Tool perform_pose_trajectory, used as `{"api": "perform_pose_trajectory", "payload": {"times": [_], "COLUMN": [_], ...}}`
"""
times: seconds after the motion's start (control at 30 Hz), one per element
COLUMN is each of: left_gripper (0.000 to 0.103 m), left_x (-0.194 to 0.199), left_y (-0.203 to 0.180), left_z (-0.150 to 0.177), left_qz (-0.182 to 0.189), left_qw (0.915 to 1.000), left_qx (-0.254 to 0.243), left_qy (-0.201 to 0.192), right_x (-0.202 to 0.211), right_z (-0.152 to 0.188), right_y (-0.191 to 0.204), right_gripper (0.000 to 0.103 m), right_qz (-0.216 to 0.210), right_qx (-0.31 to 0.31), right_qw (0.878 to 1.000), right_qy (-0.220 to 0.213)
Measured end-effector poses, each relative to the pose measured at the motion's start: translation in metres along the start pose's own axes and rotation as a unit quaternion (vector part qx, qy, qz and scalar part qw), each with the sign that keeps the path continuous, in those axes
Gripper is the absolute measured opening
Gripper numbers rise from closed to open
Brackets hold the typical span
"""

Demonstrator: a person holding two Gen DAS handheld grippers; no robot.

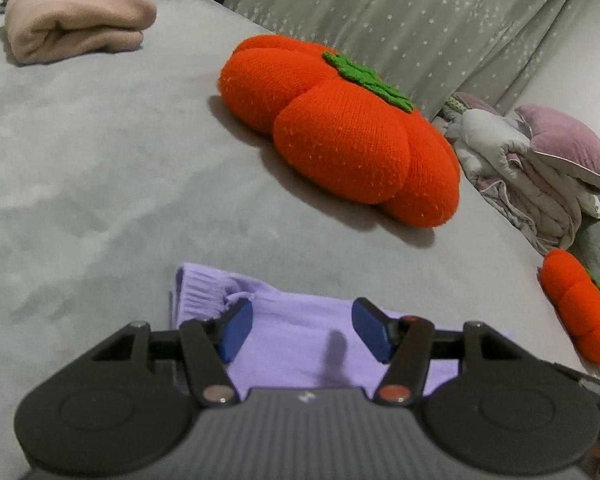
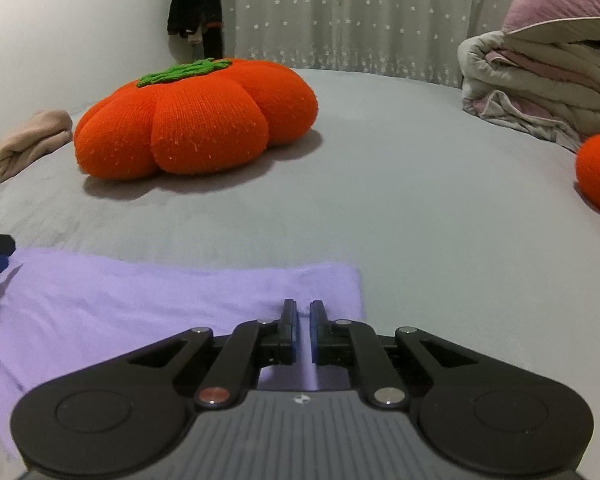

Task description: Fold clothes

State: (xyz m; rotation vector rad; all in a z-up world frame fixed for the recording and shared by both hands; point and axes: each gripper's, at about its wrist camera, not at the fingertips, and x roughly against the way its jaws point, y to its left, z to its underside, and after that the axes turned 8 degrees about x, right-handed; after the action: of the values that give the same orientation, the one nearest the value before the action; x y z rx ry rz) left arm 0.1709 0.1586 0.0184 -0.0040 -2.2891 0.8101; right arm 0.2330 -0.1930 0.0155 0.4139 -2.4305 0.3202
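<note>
Lilac knit garment (image 2: 148, 304) lies flat on the grey bedsheet (image 2: 420, 200), filling the lower left of the right wrist view w/ its straight far edge ending in a corner just right of centre. Right gripper (image 2: 304, 320) sits at bottom centre over that corner area, jaws nearly together w/ only a thin slit between the pads; can't tell if any cloth is caught in there, looks like none. Left gripper (image 1: 300, 332) at bottom centre of its view has jaws spread wide, holding nothing, hovering over the garment's ribbed cuff end (image 1: 200, 292), which sits just left of the left pad. Risks, as a guess: right jaws so nearly closed may slide over the fabric or pinch only the top layer, so a fold drags crooked; left pad close to the cuff could snag the ribbing and bunch it. Soft sheet could get grabbed w/ the cloth too. Further out: big orange pumpkin cushion (image 2: 196, 120) at centre left, near enough that a swept fold might brush it; folded beige garment (image 1: 76, 20) upper left of left view; bundled quilt (image 2: 540, 80) at right.
</note>
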Motion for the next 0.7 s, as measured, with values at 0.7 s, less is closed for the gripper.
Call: {"api": "perform_pose_trajectory", "payload": {"times": [0.7], "left_gripper": [0.059], "left_x": [0.029], "left_y": [-0.023], "left_z": [0.002], "left_qz": [-0.036], "left_qw": [0.9986], "left_qx": [-0.035], "left_qy": [-0.019], "right_x": [0.032], "right_z": [0.014], "right_y": [-0.026], "right_gripper": [0.015], "right_qz": [0.014], "right_qx": [-0.025], "right_qw": [0.999], "right_qy": [-0.019]}}
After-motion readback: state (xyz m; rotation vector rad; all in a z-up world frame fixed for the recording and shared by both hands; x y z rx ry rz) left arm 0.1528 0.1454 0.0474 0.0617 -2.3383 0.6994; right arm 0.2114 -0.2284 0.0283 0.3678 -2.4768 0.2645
